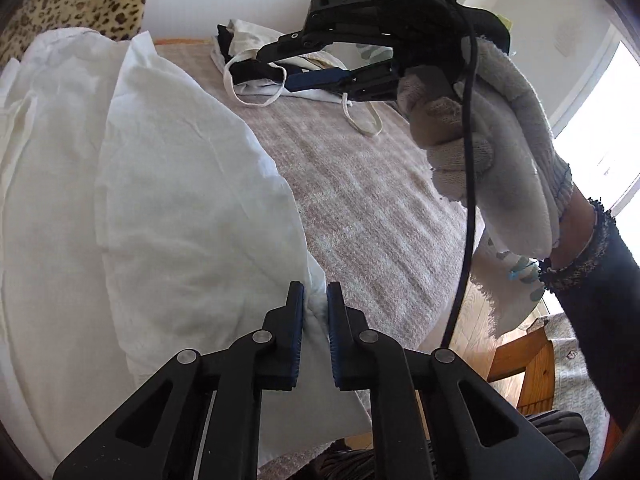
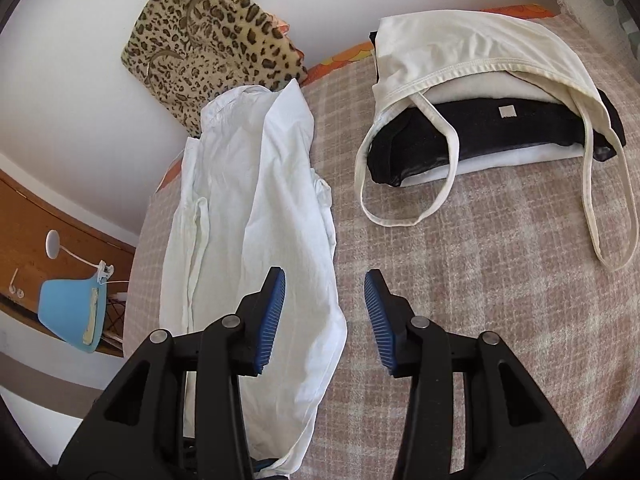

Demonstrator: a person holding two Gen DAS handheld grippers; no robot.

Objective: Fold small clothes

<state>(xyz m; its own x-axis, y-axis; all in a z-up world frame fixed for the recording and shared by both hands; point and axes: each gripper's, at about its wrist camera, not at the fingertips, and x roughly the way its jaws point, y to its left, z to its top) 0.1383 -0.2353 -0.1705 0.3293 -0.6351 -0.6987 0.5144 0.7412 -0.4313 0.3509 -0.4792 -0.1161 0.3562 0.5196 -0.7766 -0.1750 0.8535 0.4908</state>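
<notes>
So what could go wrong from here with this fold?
The left gripper pinches only a thin edge of the white garment, so it may slip out when pulled. The right gripper hangs open, leaving the fold one-sided. Loose straps of the cream top on the folded pile could snag.

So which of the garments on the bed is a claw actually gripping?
The long white shirt: the left claw pinches its edge. The cream top and black garment lie stacked apart, untouched.
</notes>
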